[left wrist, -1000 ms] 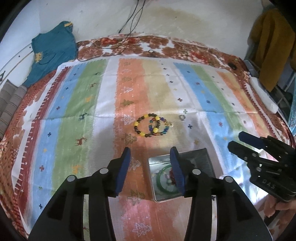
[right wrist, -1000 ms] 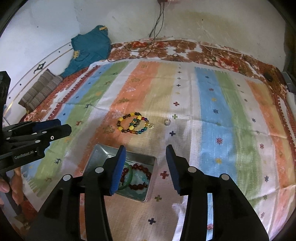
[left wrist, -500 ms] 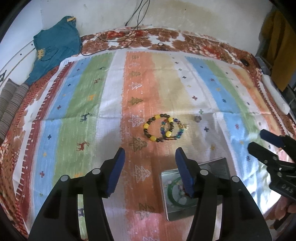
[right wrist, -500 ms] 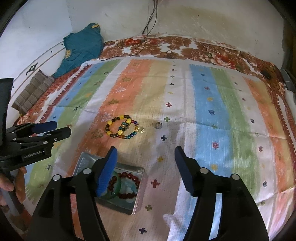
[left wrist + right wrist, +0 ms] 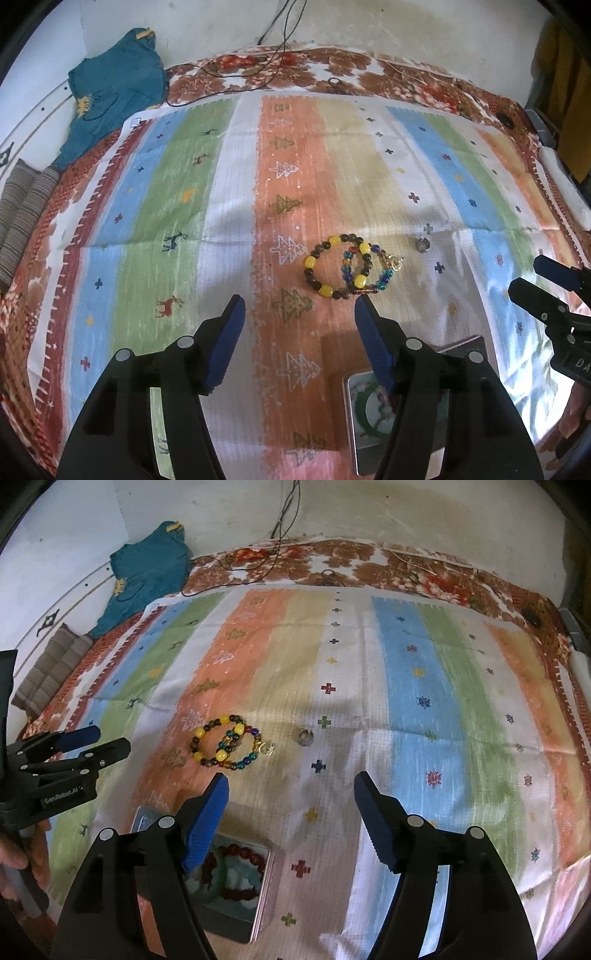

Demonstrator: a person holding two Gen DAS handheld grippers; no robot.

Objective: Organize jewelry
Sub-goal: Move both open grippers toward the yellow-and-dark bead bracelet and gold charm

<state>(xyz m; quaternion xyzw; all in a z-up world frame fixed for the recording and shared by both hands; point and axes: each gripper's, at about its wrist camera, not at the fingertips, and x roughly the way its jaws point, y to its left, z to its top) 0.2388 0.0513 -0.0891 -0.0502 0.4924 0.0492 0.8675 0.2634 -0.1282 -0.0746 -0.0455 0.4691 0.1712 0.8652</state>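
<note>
Just beyond the left gripper's [image 5: 299, 306] fingers lie the bracelets [image 5: 345, 266].

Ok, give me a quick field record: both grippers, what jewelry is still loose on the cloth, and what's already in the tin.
left gripper: open, jaws just opened wider, nothing between them
right gripper: open, jaws just opened wider, empty
loose on striped cloth: two beaded bracelets overlapping; small ring apart, to their right
tin: holds a red beaded bracelet and a green bangle
tin position: nearer than the bracelets
</note>
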